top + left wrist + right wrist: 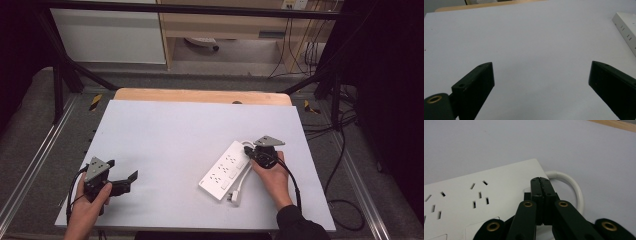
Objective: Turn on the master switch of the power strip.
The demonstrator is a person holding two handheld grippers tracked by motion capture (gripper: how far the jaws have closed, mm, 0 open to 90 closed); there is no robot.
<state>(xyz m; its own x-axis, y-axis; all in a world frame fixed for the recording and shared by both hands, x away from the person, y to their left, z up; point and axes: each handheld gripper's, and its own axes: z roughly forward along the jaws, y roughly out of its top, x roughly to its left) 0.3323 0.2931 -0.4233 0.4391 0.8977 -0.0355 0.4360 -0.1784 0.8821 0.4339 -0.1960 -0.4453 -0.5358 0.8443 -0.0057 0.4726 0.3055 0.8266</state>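
Fingers of right gripper (541, 180) pressed together over white power strip (224, 170); left gripper (541, 75) agape.

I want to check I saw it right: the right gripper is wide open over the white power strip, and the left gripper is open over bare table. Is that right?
Not quite. The right gripper is shut, its jaws pressed together over the white power strip, as the right gripper view shows. The left gripper is open over bare table.

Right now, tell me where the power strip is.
In the high view the white power strip lies diagonally right of centre on the table, with the shut right gripper over its far end.
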